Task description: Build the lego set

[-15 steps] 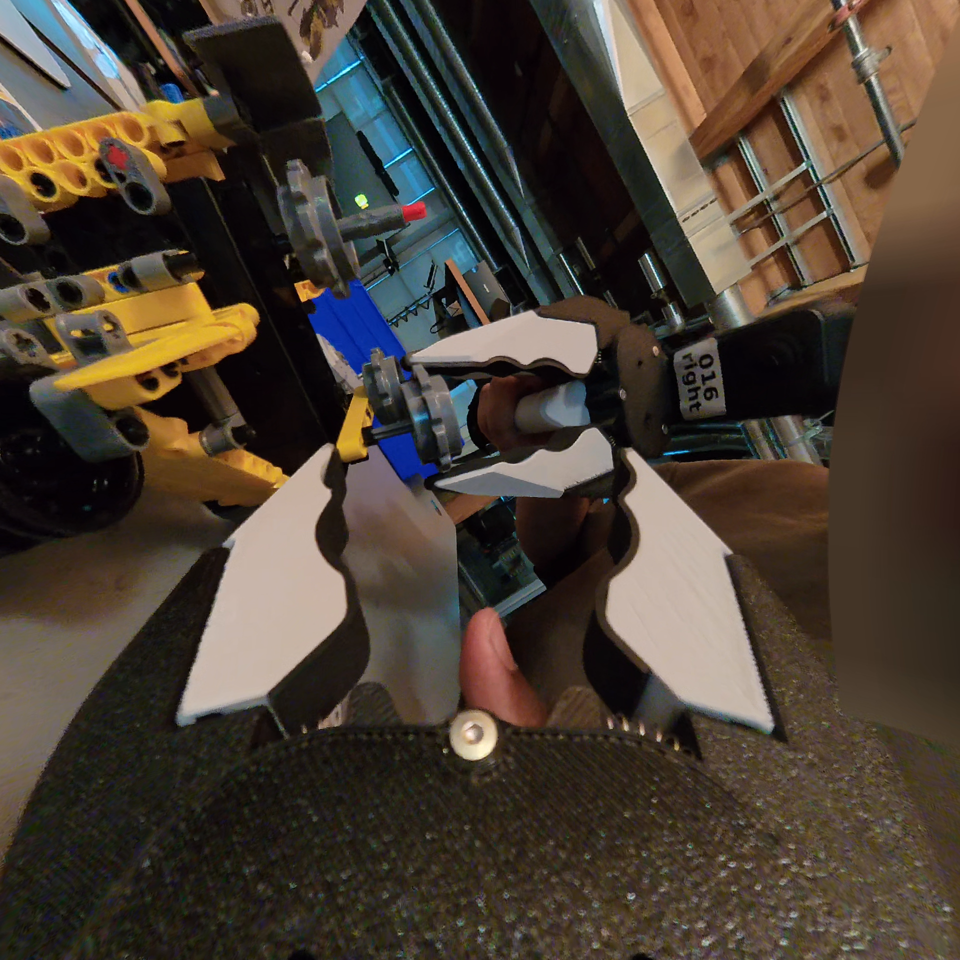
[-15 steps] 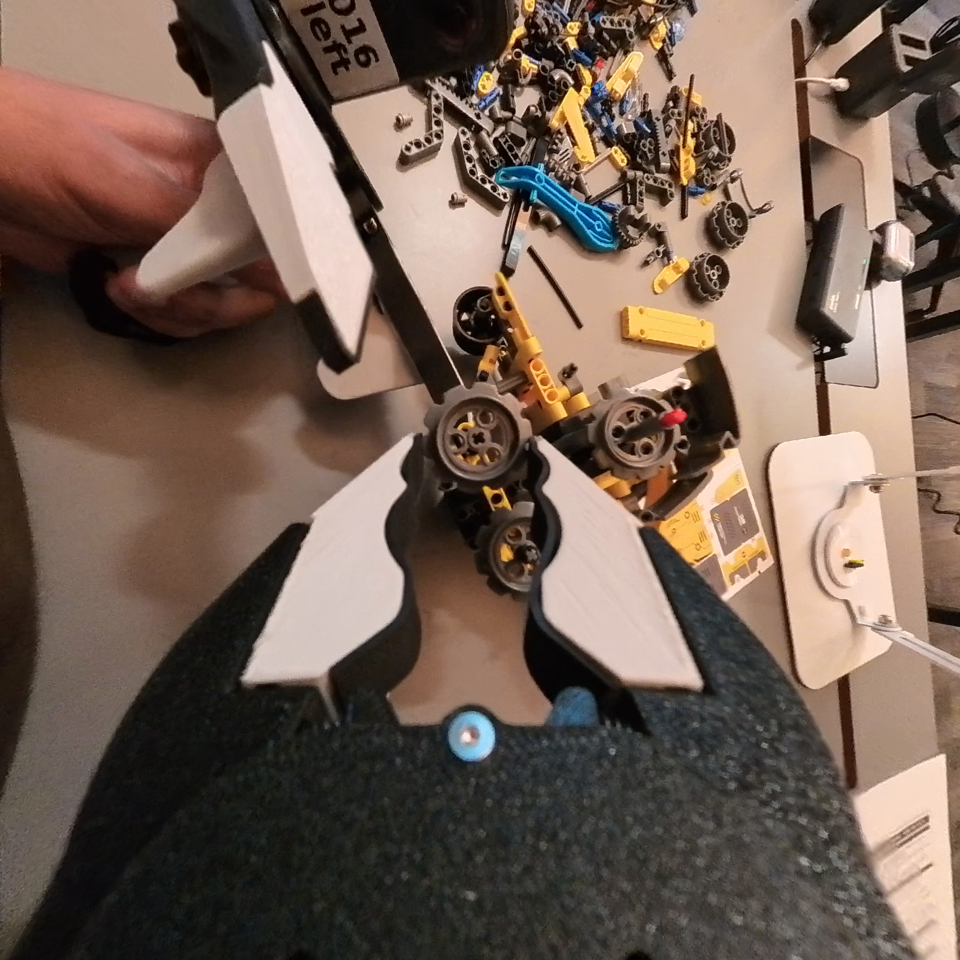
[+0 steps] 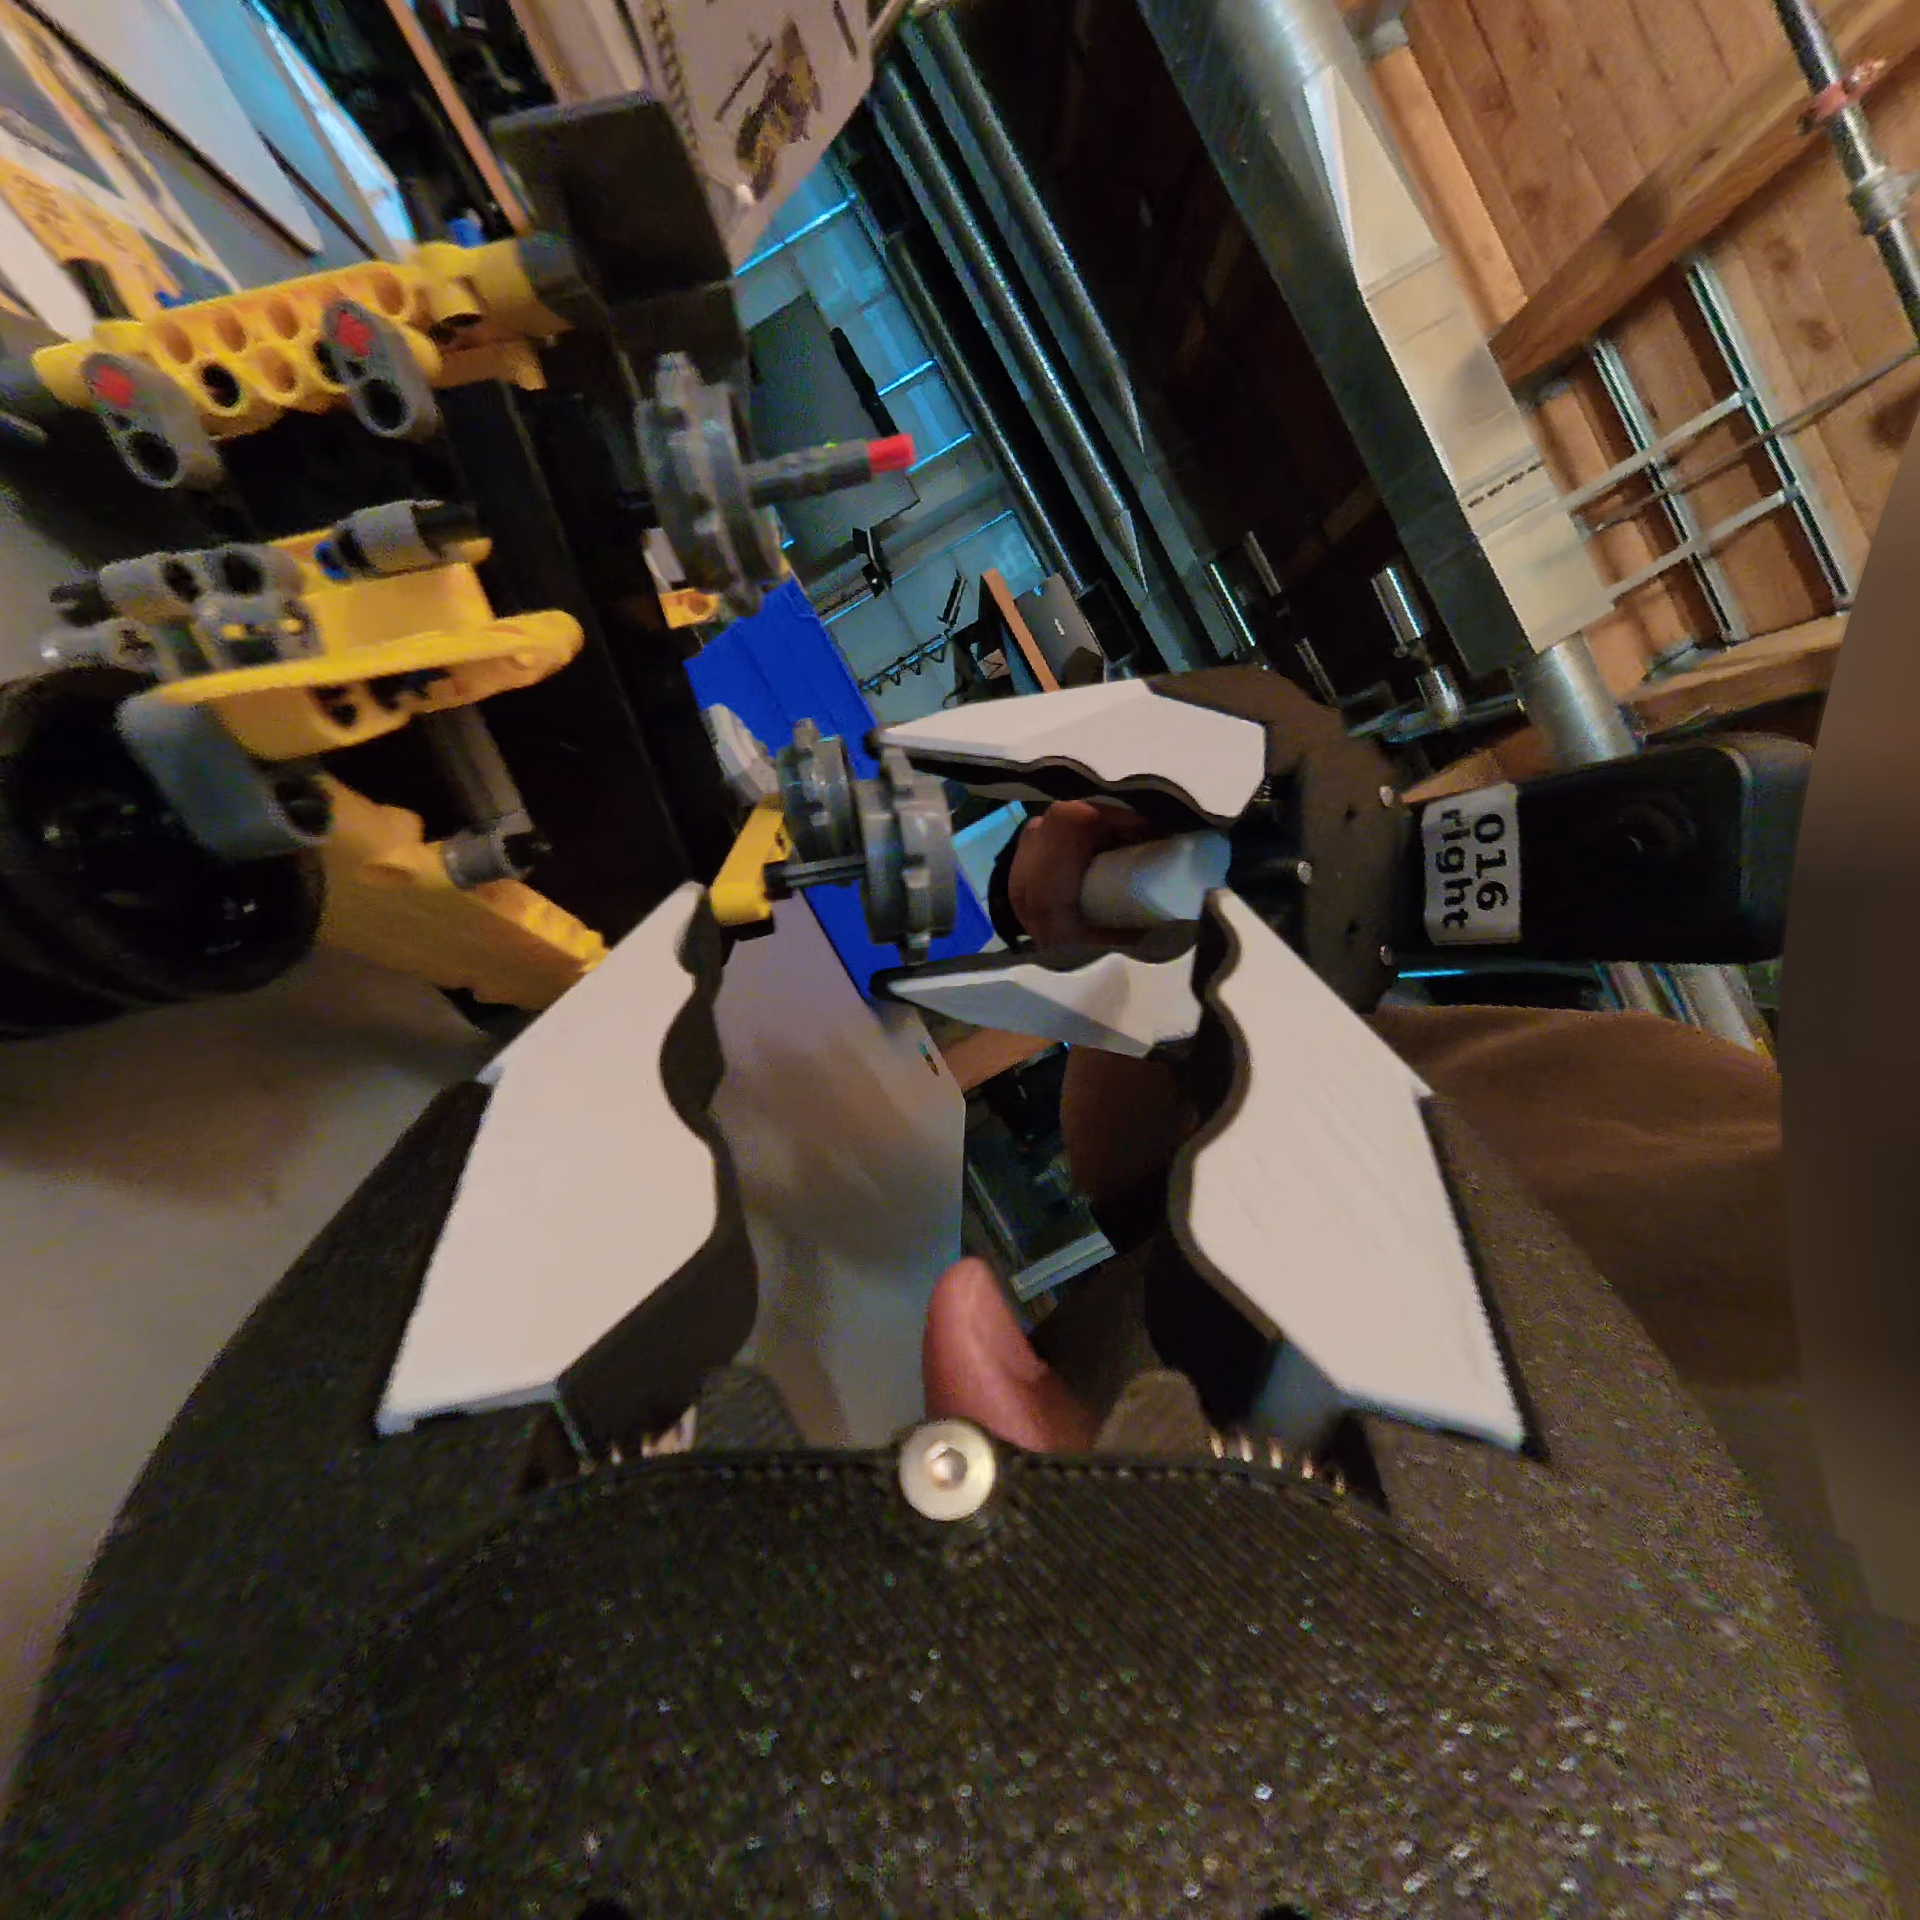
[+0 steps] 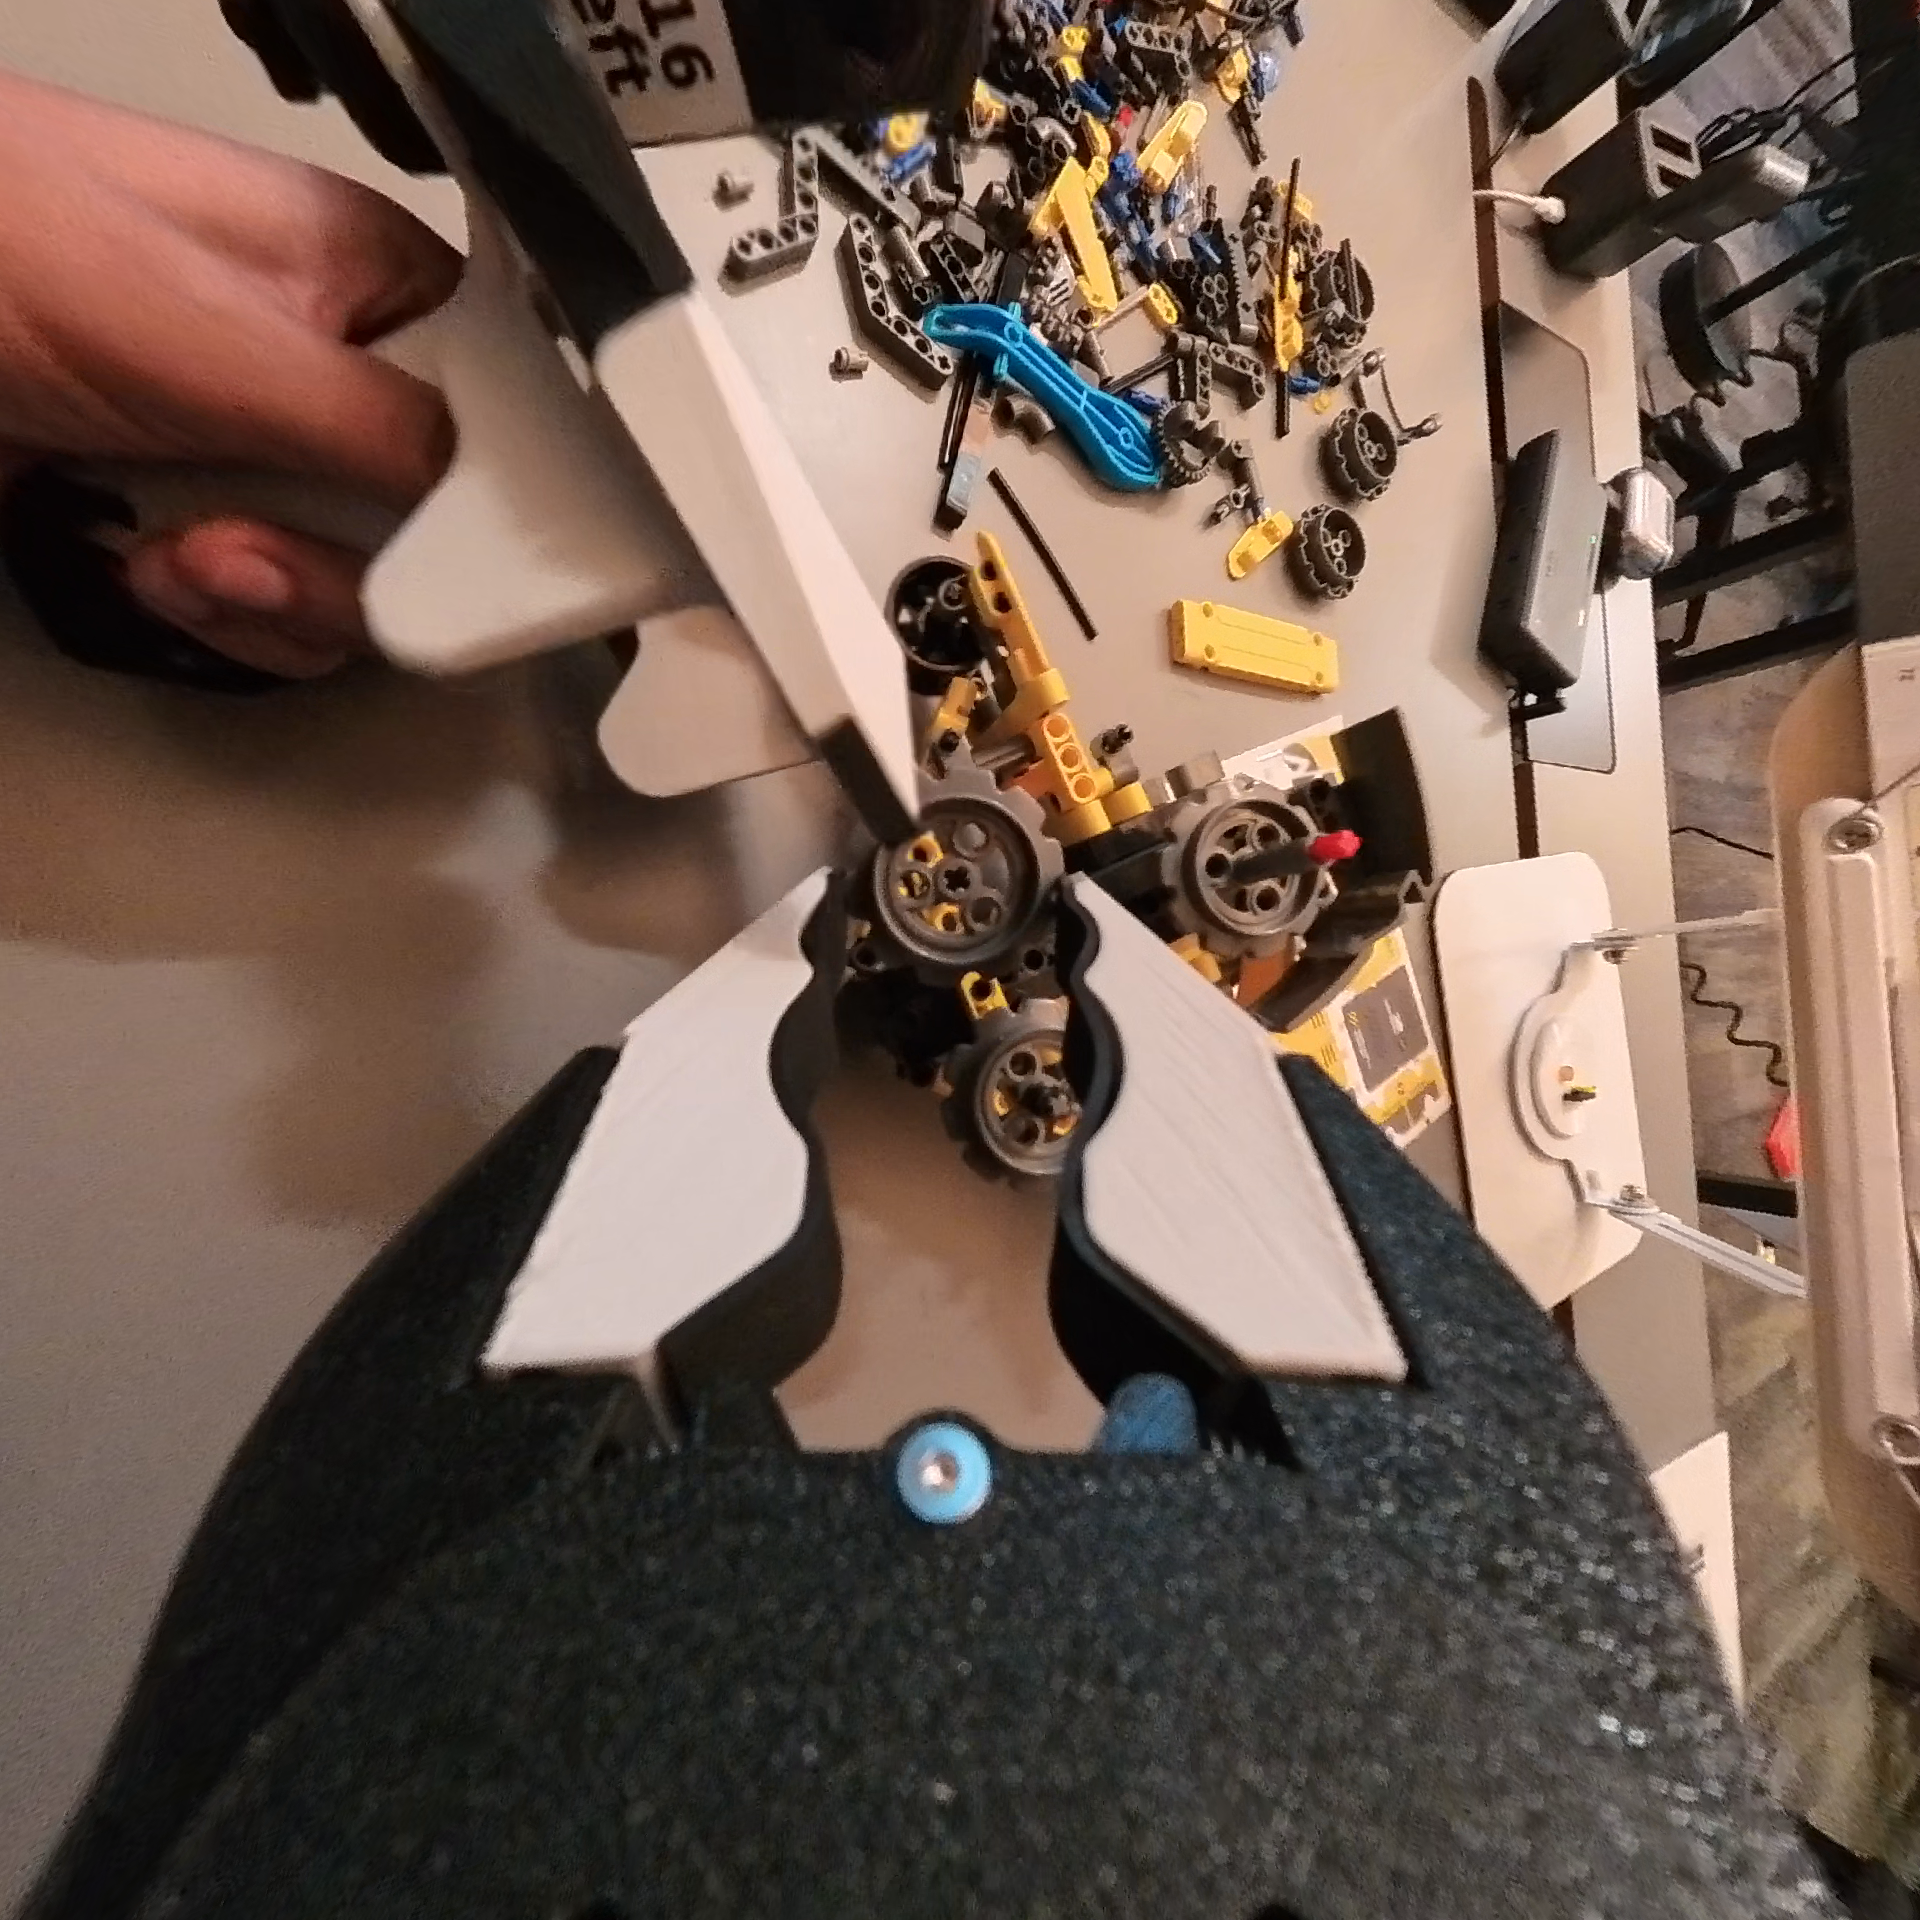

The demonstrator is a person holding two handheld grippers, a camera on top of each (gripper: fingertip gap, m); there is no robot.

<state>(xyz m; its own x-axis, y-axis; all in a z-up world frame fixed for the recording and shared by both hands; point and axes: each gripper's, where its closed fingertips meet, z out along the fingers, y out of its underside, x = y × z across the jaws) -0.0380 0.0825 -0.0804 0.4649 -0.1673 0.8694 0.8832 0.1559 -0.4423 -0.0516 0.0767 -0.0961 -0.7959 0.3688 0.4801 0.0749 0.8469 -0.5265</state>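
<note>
Right hand-held gripper (image 4: 945, 914) clamped on grey sprocket wheel (image 4: 954, 891) of yellow model (image 3: 343, 665); left hand-held gripper (image 3: 956, 935) agape, empty, beside it.

- I am working in what is looking like a workshop or maker space, not a home.
- Overhead in my left view, bare metal pipes (image 3: 1039, 343) and a large duct (image 3: 1340, 343) are running under a raw wooden ceiling (image 3: 1621, 166).
- A grey worktable (image 4: 1382, 582) is lying under my right view, carrying a heap of loose toy building parts (image 4: 1143, 239) in yellow, black and blue.
- A half-built yellow model (image 3: 343, 644) is standing by a printed instruction booklet (image 4: 1371, 1039).
- Along the table edge, a black power strip (image 4: 1538, 561) and cables are showing.
- A blue bin (image 3: 800, 707) is sitting behind the model.
</note>
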